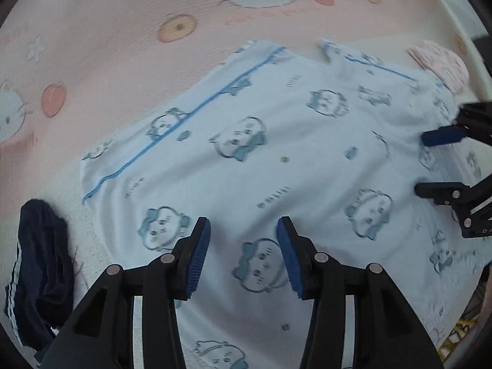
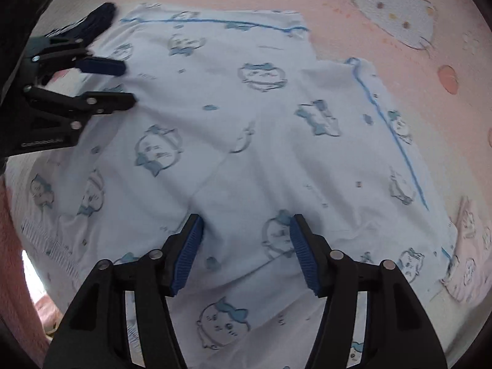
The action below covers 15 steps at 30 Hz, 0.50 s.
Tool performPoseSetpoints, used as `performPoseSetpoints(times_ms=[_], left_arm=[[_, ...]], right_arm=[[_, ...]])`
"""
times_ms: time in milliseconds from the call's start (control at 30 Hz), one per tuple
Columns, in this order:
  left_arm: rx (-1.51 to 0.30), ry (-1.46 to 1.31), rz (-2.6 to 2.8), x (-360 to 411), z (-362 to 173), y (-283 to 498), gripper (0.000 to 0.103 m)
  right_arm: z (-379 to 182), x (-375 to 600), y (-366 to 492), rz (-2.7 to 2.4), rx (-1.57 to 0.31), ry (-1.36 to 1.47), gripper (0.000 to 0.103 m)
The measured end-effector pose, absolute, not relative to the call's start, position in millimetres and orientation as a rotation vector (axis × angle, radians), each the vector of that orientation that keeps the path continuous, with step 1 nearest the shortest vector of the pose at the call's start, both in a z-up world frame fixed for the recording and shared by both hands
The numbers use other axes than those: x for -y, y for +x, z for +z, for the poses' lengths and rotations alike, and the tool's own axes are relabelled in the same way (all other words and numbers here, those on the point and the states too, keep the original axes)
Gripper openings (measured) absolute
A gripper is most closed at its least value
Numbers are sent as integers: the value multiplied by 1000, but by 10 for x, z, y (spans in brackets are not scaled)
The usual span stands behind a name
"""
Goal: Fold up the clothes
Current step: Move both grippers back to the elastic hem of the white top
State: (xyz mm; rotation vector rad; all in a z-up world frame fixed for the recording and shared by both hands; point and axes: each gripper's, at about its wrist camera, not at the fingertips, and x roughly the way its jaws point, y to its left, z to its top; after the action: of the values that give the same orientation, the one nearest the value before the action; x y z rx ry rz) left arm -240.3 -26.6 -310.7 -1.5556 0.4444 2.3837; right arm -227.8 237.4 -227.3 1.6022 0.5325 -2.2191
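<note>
Shorts (image 1: 246,153) flat beneath 2 open grippers

The left gripper (image 1: 243,256) has its two black fingers spread wide apart, and nothing is between the blue ribbed pads (image 1: 198,258). The right gripper (image 2: 247,253) is also spread wide, its blue pads (image 2: 187,253) facing each other across an empty gap. In the left wrist view the right gripper (image 1: 430,163) enters from the right edge, fingers parted. In the right wrist view the left gripper (image 2: 129,83) enters from the left edge, also parted.
</note>
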Motion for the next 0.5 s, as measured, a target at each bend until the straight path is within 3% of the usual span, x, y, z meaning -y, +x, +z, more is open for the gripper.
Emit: performPoseSetpoints(times_ms=[100,233,333,500], left_arm=[[-441,-1510,2318,211,-2944,-2187,48],[-439,-1447,2096,-51,-2945,-1676,48],[-581,-1484,2076,-148,-3170,-1505,50],[-462,-1605,2314,244,-3041,-1724,51]], right_arm=[[-2171,-2540,-2218,-2280,-497,1613,60],[-2131,-2426,-1977,-2125,-279,1597,58],[-2379,-2255,-1828,-2101,-409,1620,57],[-2382,-2533,-1910,-2298,-390,1651,60]])
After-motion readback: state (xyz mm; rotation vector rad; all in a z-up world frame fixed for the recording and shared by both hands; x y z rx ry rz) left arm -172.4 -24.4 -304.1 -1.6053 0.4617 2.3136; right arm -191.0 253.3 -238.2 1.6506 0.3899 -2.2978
